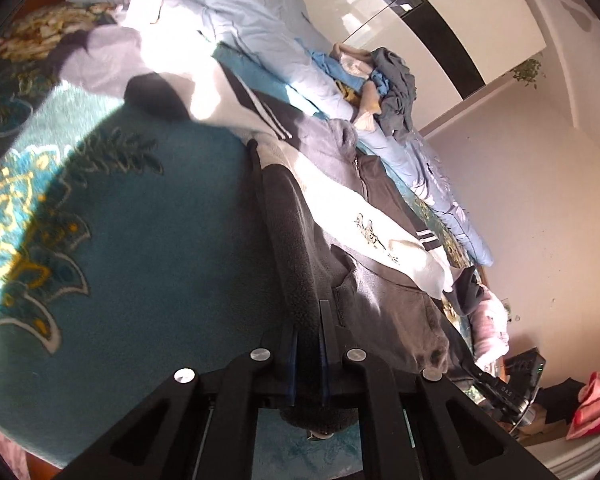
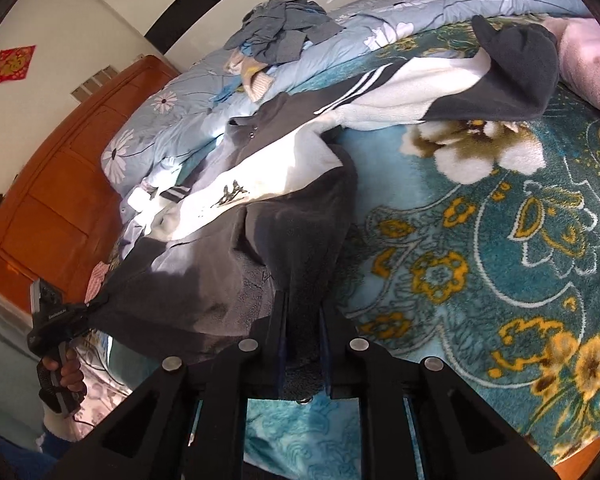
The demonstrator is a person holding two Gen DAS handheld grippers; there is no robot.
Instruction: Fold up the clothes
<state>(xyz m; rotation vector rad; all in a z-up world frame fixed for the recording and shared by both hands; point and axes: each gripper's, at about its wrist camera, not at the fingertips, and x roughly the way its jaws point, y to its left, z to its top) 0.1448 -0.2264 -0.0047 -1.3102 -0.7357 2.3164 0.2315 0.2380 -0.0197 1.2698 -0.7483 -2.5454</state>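
A grey and white fleece jacket (image 1: pixel 380 220) with dark striped sleeves lies spread on a teal floral blanket (image 1: pixel 120 240). My left gripper (image 1: pixel 307 332) is shut on the jacket's dark grey hem, which bunches between the fingers. In the right wrist view the same jacket (image 2: pixel 260 184) stretches toward me, and my right gripper (image 2: pixel 303 320) is shut on the other corner of its hem. The left gripper (image 2: pixel 56 320), held in a hand, shows there at the far left, gripping the hem.
A pile of loose clothes (image 2: pixel 276 36) sits on a light blue floral quilt (image 2: pixel 160 120) at the back. A pink garment (image 2: pixel 588 64) lies at the right. A wooden wardrobe (image 2: pixel 60 180) stands behind the bed. Pink cloth (image 1: pixel 592 404) lies near the wall.
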